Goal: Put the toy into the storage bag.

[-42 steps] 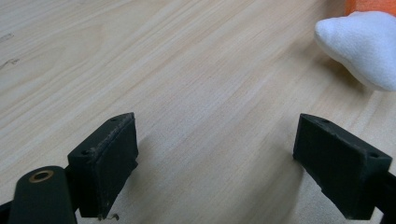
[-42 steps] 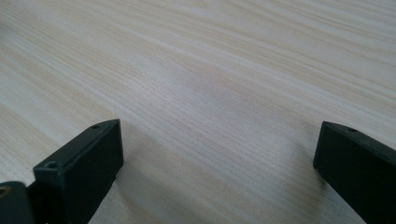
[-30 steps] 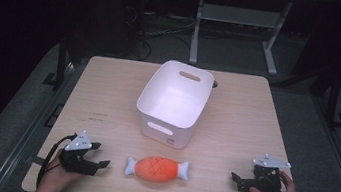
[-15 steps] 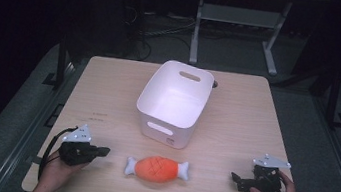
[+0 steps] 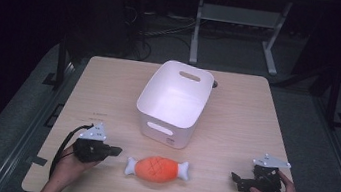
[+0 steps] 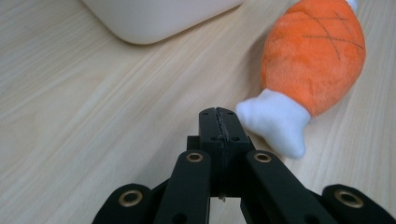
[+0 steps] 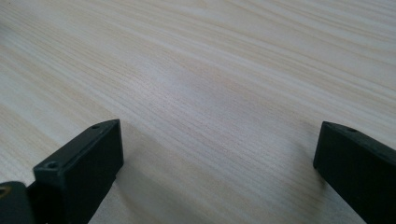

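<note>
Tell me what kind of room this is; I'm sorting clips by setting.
Probably a lab or recording workspace: a bare wooden table in a dark room, cables on the floor behind it, and a metal stand.

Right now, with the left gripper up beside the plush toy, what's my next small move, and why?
Probably open the left gripper before pushing further. Its jaws are pressed shut, and their tip sits just beside the white end of the plush drumstick, apparently not yet touching it, so they cannot close around anything. Once open, ease forward over that white end. The white bin waits behind the toy.
</note>
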A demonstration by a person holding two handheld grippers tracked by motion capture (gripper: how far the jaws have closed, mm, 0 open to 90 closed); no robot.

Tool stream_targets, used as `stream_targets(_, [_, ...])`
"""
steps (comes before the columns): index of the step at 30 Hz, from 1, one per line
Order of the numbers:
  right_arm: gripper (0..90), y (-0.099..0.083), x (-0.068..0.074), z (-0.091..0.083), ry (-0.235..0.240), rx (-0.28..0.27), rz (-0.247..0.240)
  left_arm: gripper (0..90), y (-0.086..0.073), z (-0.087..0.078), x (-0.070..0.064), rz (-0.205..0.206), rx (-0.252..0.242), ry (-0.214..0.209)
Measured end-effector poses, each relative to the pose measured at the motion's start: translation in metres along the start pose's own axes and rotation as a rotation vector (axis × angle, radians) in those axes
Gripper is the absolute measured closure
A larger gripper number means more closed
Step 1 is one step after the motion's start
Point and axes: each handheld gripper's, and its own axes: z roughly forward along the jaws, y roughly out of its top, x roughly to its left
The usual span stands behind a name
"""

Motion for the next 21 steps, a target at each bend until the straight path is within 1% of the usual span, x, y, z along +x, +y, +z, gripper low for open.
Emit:
stream_targets(6, [0.9,0.0,0.0,0.0,0.0,0.0,0.0,89.8,0.009,0.012,0.0,0.011,0.003,-0.012])
stream_targets(10, [0.9,0.0,0.0,0.0,0.0,0.0,0.0,89.8,0.014,0.019,0.0,0.01,-0.006,-0.02])
stream_targets(12, [0.9,0.0,0.0,0.0,0.0,0.0,0.0,89.7,0.015,0.022,0.0,0.013,-0.008,-0.021])
stream_targets(21, [0.9,0.0,0.0,0.0,0.0,0.0,-0.001,89.8,0.018,0.033,0.0,0.015,0.012,-0.034])
